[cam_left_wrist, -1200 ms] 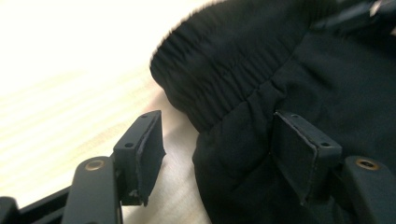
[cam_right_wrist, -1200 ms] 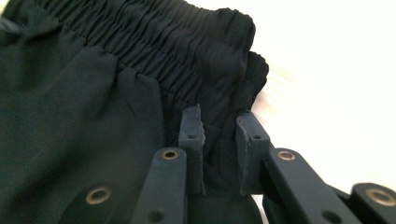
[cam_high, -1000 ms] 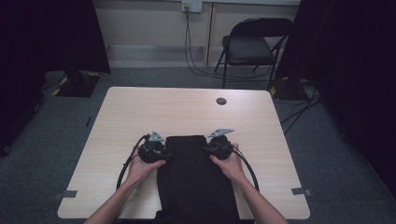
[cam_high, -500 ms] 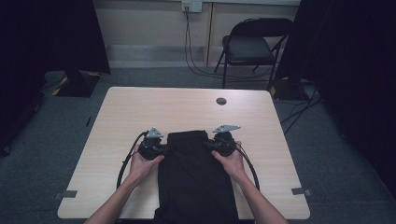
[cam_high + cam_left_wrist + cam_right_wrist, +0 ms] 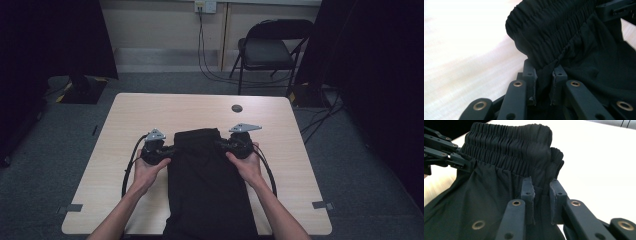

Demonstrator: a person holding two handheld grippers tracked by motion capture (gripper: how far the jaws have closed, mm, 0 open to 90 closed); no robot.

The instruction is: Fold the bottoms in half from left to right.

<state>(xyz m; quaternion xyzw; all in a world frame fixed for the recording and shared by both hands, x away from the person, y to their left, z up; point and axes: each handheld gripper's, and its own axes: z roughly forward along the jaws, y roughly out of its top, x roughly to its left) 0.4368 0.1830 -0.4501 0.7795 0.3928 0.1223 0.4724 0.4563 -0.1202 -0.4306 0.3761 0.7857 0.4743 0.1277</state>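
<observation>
On table (image 5: pixel 150 110), near edge: black trousers (image 5: pixel 207 190) lie flat, waistband far. Left gripper (image 5: pixel 543 86) clamps waistband's left corner, jaws having just closed; right gripper (image 5: pixel 541 202) clamps right corner.

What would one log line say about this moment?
left tongs: shut on black trousers waistband, jaws just closed | right tongs: shut on waistband | table: trousers hang over near edge

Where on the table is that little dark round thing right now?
In the high view, the small dark round disc sits near the far edge of the table, slightly right of centre, just beyond the waistband of the black trousers and apart from them.
</observation>
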